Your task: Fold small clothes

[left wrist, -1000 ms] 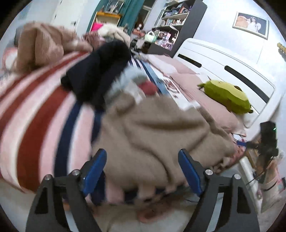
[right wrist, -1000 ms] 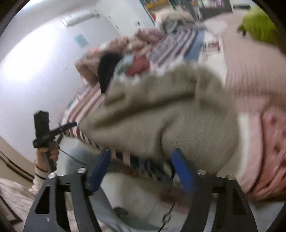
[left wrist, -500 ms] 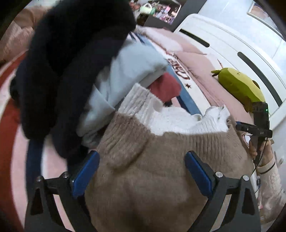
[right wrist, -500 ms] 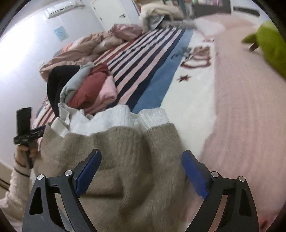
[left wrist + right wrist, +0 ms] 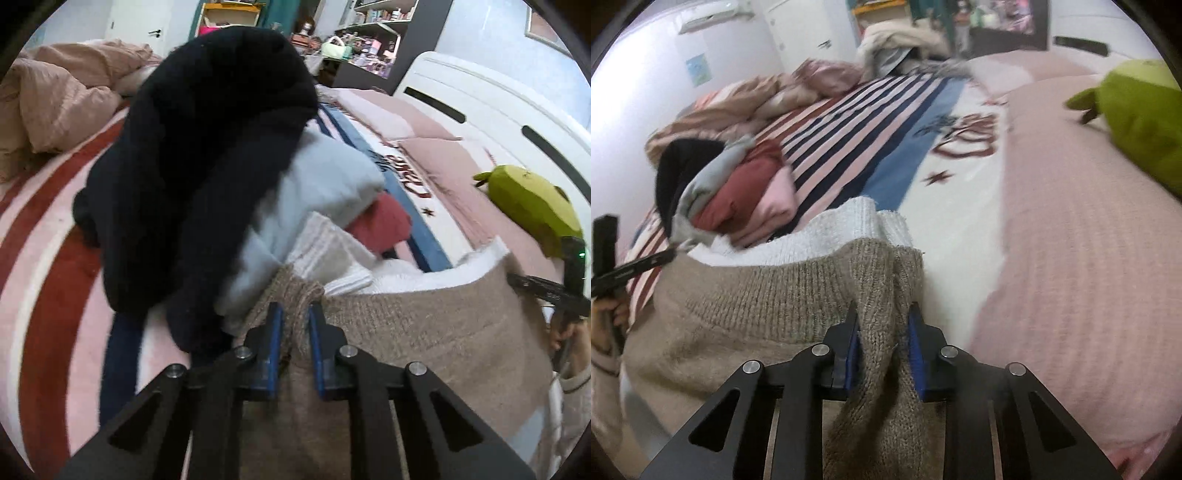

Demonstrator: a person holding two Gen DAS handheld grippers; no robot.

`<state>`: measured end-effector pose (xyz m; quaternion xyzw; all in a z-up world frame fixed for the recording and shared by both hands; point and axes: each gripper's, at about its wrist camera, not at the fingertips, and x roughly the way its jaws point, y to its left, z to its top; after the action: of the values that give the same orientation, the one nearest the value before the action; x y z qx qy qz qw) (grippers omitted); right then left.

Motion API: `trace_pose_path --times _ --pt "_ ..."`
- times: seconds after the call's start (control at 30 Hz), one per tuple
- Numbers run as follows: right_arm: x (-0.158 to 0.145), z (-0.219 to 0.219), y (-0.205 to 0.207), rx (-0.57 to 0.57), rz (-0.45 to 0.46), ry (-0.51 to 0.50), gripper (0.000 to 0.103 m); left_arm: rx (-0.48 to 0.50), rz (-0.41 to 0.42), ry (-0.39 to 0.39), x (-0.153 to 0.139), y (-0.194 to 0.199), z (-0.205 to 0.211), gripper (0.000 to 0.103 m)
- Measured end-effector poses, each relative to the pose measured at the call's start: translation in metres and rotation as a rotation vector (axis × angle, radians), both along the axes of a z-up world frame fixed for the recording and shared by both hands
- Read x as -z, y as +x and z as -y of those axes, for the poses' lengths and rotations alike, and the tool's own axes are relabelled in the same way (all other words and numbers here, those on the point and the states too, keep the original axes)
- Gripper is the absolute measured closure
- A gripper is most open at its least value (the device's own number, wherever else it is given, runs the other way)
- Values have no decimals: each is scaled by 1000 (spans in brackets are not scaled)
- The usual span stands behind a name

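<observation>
At bottom centre of each wrist view, the left gripper [image 5: 295,325] and right gripper [image 5: 882,325], spread wide a moment ago, have just closed and now pinch bunched corners of the beige knitted sweater with white ribbed trim [image 5: 424,325], which spans the near edge of the striped pink bedspread [image 5: 849,122] between them. Beyond, upper left, lies a heap of dark, grey and red clothes [image 5: 207,155].

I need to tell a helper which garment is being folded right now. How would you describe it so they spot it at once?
Find the striped bedspread and, on it, the pile of clothes. Nearest the cameras, in front of that pile, lies the beige sweater, pinched by the left gripper and the right gripper. Unlike the plain garments beside it, it is chunky beige knit with a white ribbed band.
</observation>
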<state>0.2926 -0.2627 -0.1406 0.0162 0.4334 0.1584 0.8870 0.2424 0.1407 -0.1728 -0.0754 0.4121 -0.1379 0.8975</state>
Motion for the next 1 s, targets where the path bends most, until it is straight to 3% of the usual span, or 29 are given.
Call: trace_pose_path --times 0.07,0.13,0.27,0.4,0.53,0.57,0.63,0.7,0.8,1.0 --pt "4 0 4 16 -16 -9 85 3 -26 11 7 6 3 87" --pt "12 -4 9 24 -32 -50 83 -7 -38 30 10 6 5 70" --pt "16 -10 4 26 -68 -94 61 -4 -13 10 -9 -19 -7 39" --pt "-20 -4 -39 29 21 -61 47 -13 71 -46 -37 -76 -29 18" --pt "-53 -18 -103 -49 121 50 46 -43 100 -108 -44 -137 -33 7" --pt "-57 -25 -116 -71 142 69 47 -57 101 -129 -41 -150 -35 5" --pt "-59 -51 -147 -133 204 97 60 -74 101 -211 -31 -177 -39 2" --pt "-53 -79 -166 -168 239 91 91 -103 100 -313 -15 -198 -42 1" --pt "-36 -107 -177 -190 230 163 94 -115 58 -438 14 -209 -39 1" --pt "5 -154 -168 -179 149 228 94 -139 14 -553 49 -198 -20 1"
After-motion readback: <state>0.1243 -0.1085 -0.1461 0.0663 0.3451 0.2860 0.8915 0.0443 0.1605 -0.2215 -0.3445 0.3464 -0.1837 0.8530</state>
